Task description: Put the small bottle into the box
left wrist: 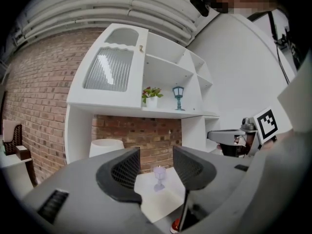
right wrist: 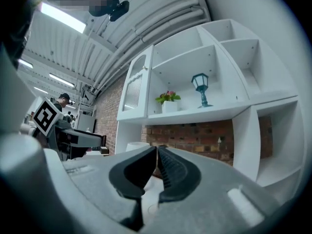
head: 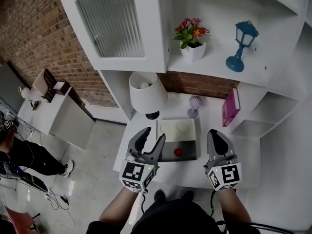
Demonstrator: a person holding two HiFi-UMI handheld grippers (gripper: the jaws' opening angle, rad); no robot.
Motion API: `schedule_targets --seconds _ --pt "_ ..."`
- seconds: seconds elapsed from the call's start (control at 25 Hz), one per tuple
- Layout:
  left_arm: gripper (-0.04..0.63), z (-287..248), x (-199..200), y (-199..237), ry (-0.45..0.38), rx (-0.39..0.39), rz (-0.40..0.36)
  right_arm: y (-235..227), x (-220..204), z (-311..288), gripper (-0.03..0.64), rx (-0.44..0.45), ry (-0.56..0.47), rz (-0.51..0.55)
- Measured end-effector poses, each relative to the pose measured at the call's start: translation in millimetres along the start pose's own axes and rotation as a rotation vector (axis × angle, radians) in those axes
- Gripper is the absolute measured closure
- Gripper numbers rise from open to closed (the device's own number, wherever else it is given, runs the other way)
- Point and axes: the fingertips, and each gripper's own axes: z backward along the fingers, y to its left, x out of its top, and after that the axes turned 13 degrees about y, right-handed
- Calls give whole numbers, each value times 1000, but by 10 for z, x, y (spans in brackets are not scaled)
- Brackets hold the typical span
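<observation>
At lower centre, the small bottle (head: 178,152) is apparently sitting in the box (head: 191,149), so the left tongs (head: 154,133) are hovering open and the right tongs (head: 215,132) closed, both empty.

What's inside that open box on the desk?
One small red-capped thing, probably the bottle, sits on the dark floor of the box. The left gripper covers the box's left edge, so that corner cannot be seen.
</observation>
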Motion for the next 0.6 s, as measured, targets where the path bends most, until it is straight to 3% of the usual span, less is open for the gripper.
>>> schedule_targets --seconds 0.6 --pt "388 185 334 58 -77 56 6 53 359 162 618 12 -55 61"
